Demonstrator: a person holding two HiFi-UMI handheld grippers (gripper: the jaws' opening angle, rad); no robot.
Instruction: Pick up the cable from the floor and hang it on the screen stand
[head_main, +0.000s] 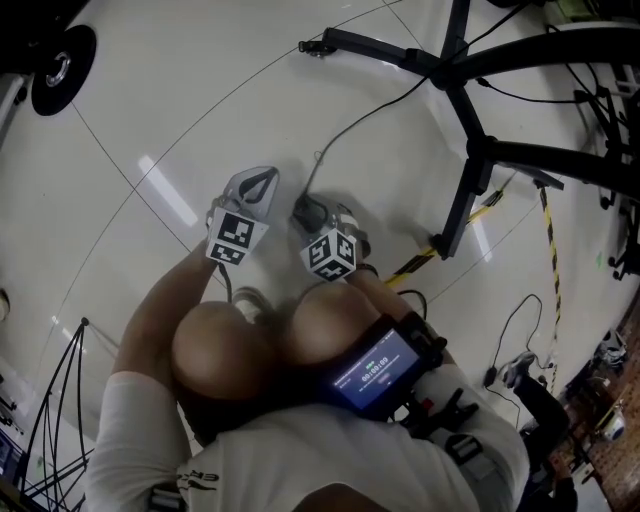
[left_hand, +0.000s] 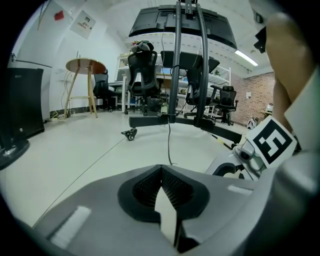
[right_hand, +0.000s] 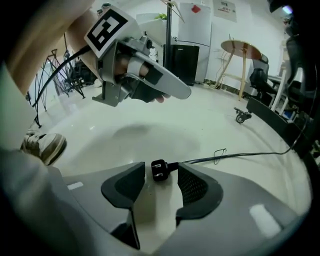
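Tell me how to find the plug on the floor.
Start at the black screen stand and follow the thin cable across the pale floor. It ends in the plug, the one chunky black block, between the right gripper's open jaws.

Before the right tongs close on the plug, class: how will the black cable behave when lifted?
Probably floppy: the cable lies in loose curves with a small kink, so it should droop from the plug. Likely light, being thin. The plug looks hard and blocky, so the open right tongs should hold it firmly.
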